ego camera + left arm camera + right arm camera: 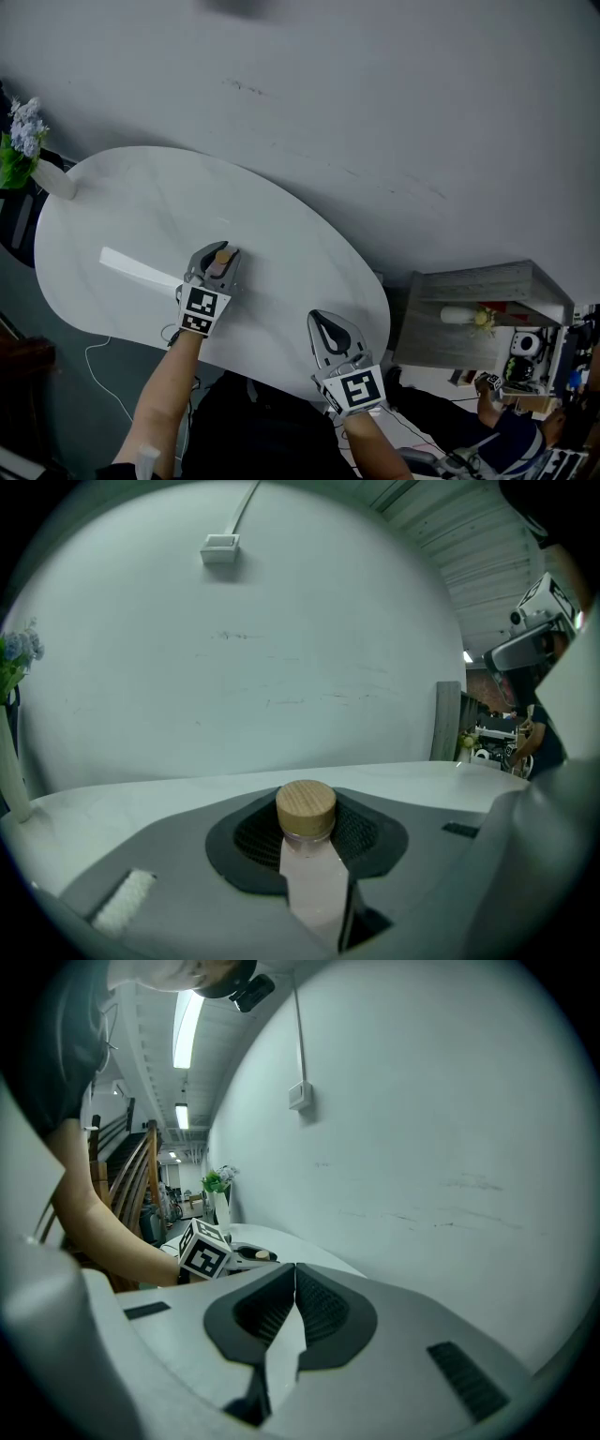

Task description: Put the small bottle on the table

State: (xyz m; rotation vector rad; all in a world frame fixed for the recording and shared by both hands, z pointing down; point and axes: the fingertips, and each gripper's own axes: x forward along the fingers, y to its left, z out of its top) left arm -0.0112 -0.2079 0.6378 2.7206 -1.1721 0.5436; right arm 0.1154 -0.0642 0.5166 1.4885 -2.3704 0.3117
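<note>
Left hand-held gripper (307,838) pinches the bottle (314,888); set its base flat on the tabletop (141,202) before releasing. Right hand-held gripper (294,1283) is pressed together, empty.

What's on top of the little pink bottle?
A round wooden cap sits on top of the small bottle. The left gripper is shut on the bottle, and its jaws cover the bottle's bottom, so what is under it cannot be seen.

Plain grey wall (375,94), strip lights (187,1030)
</note>
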